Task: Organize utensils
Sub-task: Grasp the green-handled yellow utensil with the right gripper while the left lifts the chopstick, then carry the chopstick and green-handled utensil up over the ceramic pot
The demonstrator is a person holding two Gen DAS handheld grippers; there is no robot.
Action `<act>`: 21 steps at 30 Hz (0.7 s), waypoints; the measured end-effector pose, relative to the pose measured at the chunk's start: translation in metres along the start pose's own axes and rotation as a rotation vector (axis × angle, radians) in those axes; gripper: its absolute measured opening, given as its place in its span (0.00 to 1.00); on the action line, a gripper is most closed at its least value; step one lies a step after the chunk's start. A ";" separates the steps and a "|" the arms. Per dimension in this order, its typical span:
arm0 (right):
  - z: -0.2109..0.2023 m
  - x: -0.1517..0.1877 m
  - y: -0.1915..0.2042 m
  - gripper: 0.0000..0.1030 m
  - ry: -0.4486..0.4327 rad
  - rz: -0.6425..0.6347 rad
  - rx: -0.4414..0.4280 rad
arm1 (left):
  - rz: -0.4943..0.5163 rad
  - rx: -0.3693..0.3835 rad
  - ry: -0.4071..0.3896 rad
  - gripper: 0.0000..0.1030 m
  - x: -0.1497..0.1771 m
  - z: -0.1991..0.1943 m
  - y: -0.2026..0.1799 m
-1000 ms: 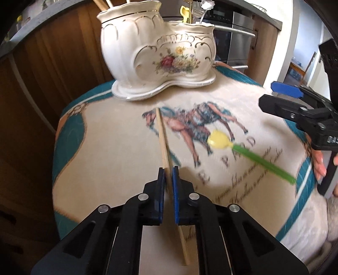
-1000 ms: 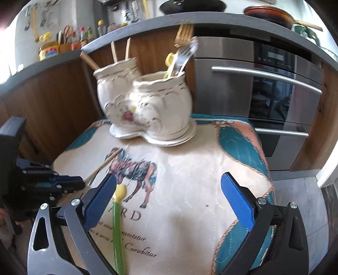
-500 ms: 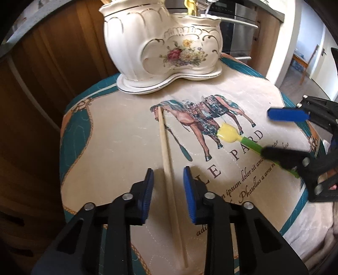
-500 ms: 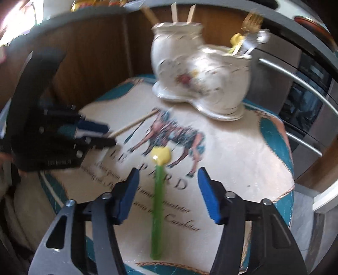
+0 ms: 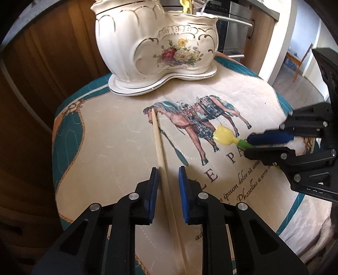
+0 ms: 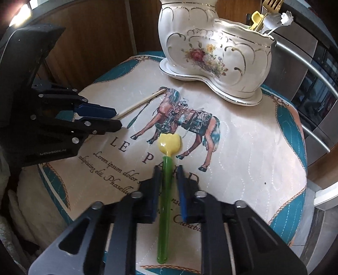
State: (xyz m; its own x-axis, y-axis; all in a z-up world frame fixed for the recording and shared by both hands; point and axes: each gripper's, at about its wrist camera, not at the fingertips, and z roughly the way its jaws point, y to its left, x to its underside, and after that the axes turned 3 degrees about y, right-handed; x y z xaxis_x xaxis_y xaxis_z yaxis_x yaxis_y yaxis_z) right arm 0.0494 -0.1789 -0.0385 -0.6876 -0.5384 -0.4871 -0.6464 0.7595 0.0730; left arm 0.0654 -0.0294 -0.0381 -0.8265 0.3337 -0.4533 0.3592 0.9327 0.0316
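A wooden chopstick (image 5: 158, 143) (image 6: 137, 103) lies on a horse-print cloth (image 5: 105, 137). My left gripper (image 5: 168, 169) (image 6: 118, 118) straddles the chopstick low over the cloth. Its jaws are closing, and a gap still shows on the right side. A spoon (image 5: 224, 135) (image 6: 169, 143) with a yellow tulip-shaped bowl and a green handle lies to the right. My right gripper (image 6: 169, 169) (image 5: 248, 145) straddles the green handle with its jaws closing, a thin gap beside the handle. A white floral ceramic holder (image 5: 156, 48) (image 6: 215, 55) stands at the back of the cloth.
The holder's right compartment carries a gold fork, silver utensils and a yellow piece (image 6: 270, 14). Wooden cabinet fronts (image 5: 52, 52) rise behind and to the left. A steel oven with bar handles (image 6: 316, 84) is at the right. The cloth's edges drop off all round.
My left jaws were together on the chopstick, spread apart, and now stand narrower. My right gripper came in over the spoon handle and its wide jaws narrowed around it.
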 end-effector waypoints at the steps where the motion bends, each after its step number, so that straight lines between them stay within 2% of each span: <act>1: 0.000 0.000 0.001 0.09 -0.002 -0.003 0.002 | -0.001 -0.004 -0.005 0.13 0.000 0.000 0.001; 3: -0.001 0.001 0.001 0.09 -0.014 -0.002 0.006 | 0.000 -0.010 -0.017 0.08 0.003 -0.001 0.003; 5: -0.004 0.001 -0.001 0.09 -0.042 0.013 -0.008 | -0.002 -0.006 -0.029 0.06 0.005 -0.002 0.005; 9: -0.030 0.005 -0.005 0.09 -0.183 0.055 -0.044 | -0.002 -0.005 -0.081 0.06 0.013 -0.011 0.008; 14: -0.066 0.000 -0.016 0.09 -0.399 0.094 -0.058 | -0.004 0.037 -0.209 0.06 0.019 -0.037 0.013; 18: -0.092 -0.016 -0.028 0.09 -0.575 0.125 -0.003 | -0.016 0.048 -0.337 0.06 0.007 -0.062 0.016; 21: -0.108 -0.029 -0.039 0.09 -0.688 0.156 -0.005 | -0.015 0.040 -0.437 0.06 -0.009 -0.079 0.014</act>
State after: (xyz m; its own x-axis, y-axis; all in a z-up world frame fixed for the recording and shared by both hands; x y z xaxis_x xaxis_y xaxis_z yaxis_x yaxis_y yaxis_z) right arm 0.0588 -0.2323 0.0665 -0.4082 -0.0689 -0.9103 -0.5603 0.8062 0.1902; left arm 0.0439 -0.0092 0.0365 -0.5740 0.2233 -0.7879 0.3725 0.9280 -0.0084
